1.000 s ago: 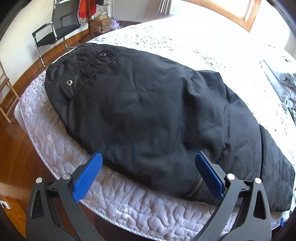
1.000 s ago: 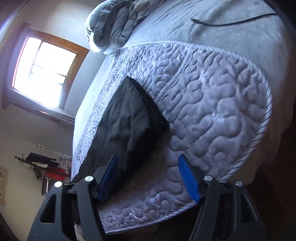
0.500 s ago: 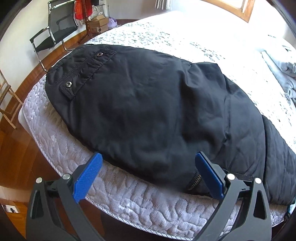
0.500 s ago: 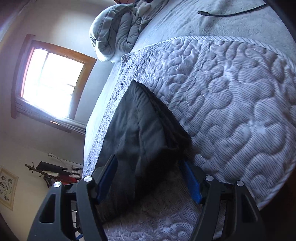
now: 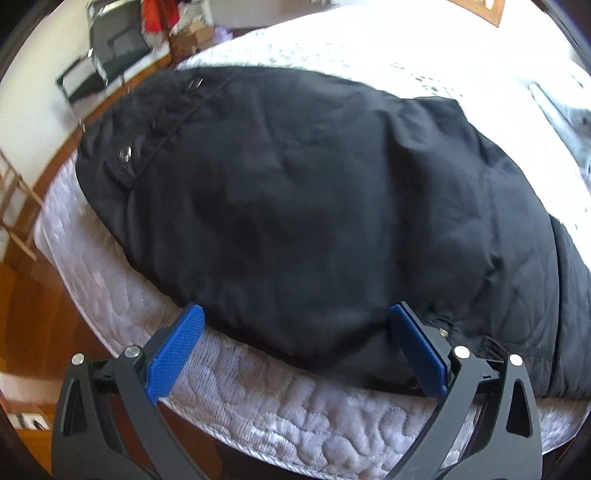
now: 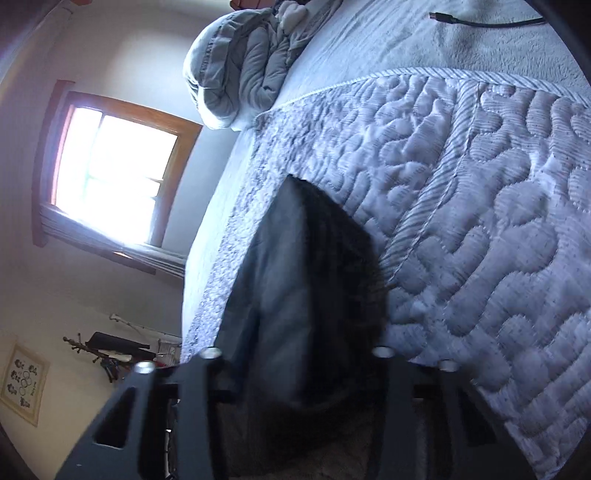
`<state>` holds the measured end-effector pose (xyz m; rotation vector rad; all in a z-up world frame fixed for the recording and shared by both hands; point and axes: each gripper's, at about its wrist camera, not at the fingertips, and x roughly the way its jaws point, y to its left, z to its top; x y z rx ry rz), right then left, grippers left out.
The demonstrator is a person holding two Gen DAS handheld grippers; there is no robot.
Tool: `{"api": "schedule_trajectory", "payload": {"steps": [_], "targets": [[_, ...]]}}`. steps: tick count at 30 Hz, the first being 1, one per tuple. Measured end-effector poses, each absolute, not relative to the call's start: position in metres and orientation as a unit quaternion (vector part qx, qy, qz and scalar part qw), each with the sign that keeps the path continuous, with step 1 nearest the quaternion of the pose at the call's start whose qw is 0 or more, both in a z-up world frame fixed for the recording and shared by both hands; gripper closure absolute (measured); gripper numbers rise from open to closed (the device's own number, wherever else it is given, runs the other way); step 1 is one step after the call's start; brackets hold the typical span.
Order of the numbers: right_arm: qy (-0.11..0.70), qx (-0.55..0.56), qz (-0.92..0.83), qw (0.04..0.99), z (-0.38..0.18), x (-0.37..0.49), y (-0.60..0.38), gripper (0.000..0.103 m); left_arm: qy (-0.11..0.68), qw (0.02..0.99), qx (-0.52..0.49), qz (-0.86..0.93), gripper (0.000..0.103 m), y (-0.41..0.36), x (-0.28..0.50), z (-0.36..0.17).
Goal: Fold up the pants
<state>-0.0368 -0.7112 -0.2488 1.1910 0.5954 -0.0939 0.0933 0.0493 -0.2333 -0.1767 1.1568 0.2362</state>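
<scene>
Black pants (image 5: pixel 295 184) lie spread on the quilted mattress (image 5: pixel 295 417), waistband with snaps at the far left. My left gripper (image 5: pixel 297 314) is open over the pants' near edge; its left blue pad (image 5: pixel 177 354) hangs above the mattress and its right blue pad (image 5: pixel 417 350) rests against the cloth. In the right wrist view a folded end of the pants (image 6: pixel 306 288) runs back between the fingers of my right gripper (image 6: pixel 295 354). Its jaws are closing with the cloth bunched between them, and the cloth hides both pads.
A bundled grey duvet (image 6: pixel 243 62) lies at the far end of the bed and a black cable (image 6: pixel 480 20) on the grey blanket. A window (image 6: pixel 110 177) is beyond. A black chair (image 5: pixel 107 55) and boxes stand on the wooden floor (image 5: pixel 33 314) past the bed's corner.
My right gripper moved in over the pants' end and its jaws narrowed onto the cloth, which now covers the blue pads. My left gripper sank closer to the pants' edge and stayed open.
</scene>
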Motion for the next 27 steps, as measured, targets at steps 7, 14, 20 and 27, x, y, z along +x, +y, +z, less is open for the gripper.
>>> {"api": "schedule_trajectory", "payload": {"steps": [7,14,20,27], "targets": [[0.287,0.517,-0.035,0.806,-0.218,-0.018,-0.718,0.081,0.559,0.812,-0.12,0.119,0.002,0.055,0.105,-0.246],[0.293,0.474,-0.057,0.828,-0.186,-0.008,-0.745,0.082,0.559,0.813,-0.121,0.11,0.002,0.019,0.12,-0.254],[0.32,0.483,-0.125,0.806,-0.21,-0.027,-0.775,0.082,0.551,0.822,-0.107,0.09,0.002,-0.025,0.126,-0.257],[0.316,0.463,-0.146,0.815,-0.199,-0.031,-0.762,0.082,0.55,0.825,-0.112,0.067,0.003,-0.015,0.113,-0.25]]}}
